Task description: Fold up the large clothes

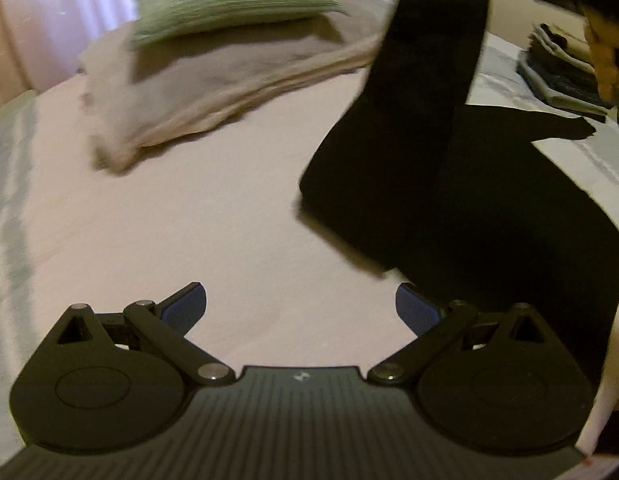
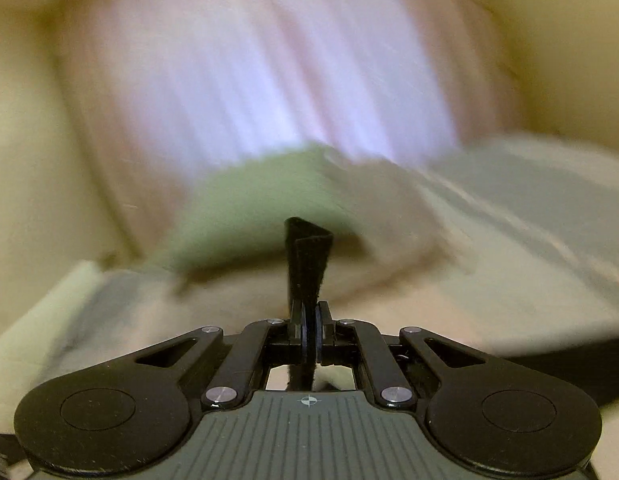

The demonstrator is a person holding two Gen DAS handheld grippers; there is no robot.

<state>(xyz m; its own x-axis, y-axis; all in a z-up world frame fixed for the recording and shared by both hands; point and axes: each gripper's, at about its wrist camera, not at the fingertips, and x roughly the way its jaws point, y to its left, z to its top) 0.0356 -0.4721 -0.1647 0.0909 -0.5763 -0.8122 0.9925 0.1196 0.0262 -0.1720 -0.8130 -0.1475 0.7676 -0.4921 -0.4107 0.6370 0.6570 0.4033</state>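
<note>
A large black garment lies on the pale bed sheet at the right, with one long part pulled up toward the top right of the left wrist view. My left gripper hangs open over bare sheet, just left of the garment, with nothing between its blue pads. In the right wrist view my right gripper is shut on a fold of the black garment, which sticks up past the fingertips. That view is heavily blurred.
A green pillow rests on a folded beige blanket at the head of the bed. A stack of folded clothes sits at the far right. Pale curtains hang behind. A person's hand shows at the top right.
</note>
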